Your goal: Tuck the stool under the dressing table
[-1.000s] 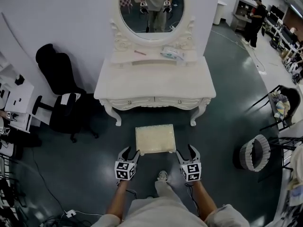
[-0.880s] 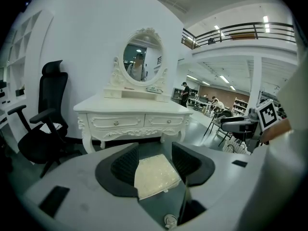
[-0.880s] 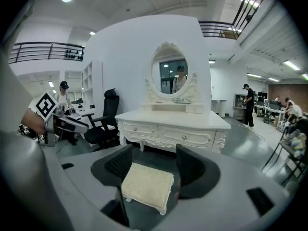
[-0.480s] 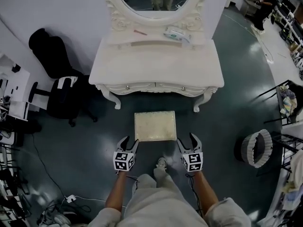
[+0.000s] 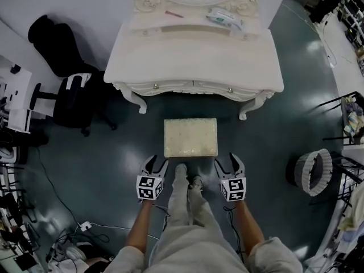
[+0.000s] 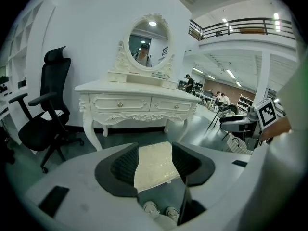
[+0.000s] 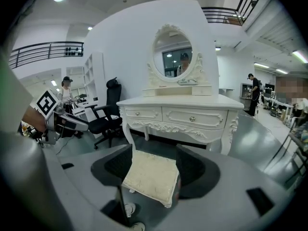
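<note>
Left gripper [image 5: 156, 162] and right gripper [image 5: 227, 161] gape empty; we angle both down over dark floor [image 5: 102, 169], near stool [image 5: 190, 137] before dressing table [image 5: 193, 56].

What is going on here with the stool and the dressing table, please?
A person stands facing a white dressing table with a gripper in each hand. A cream cushioned stool sits on the floor in front of the table, out in the open and not yet tucked under it. The left gripper and right gripper hang near the stool's two near corners. Both have their jaws apart and hold nothing.
</note>
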Demonstrator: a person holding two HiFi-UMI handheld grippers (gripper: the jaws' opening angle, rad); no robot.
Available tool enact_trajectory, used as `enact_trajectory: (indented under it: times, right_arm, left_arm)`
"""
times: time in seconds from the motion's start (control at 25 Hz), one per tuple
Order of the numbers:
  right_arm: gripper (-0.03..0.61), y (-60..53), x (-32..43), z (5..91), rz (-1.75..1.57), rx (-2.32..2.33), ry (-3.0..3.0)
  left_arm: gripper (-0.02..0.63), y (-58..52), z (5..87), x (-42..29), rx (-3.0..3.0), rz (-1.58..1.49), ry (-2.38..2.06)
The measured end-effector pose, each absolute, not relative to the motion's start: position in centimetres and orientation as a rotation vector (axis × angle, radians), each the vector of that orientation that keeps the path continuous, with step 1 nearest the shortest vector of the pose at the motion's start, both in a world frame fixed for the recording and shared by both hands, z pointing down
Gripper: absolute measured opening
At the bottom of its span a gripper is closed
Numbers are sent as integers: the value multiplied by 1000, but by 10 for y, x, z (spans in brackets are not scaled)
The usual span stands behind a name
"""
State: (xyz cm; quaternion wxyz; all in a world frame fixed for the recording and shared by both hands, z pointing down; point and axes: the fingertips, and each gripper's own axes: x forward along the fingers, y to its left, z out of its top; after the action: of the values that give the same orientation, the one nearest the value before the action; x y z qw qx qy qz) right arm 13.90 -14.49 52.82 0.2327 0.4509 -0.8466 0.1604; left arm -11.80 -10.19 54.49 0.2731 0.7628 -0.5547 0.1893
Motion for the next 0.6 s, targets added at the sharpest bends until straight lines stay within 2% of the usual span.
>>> enact_trajectory:
  times: [0.6]
  right_arm:
    - [284,-146,141,635,495,1243,-2230]
  left_arm:
    - [210,-103,654,-131,2005,528,-1432]
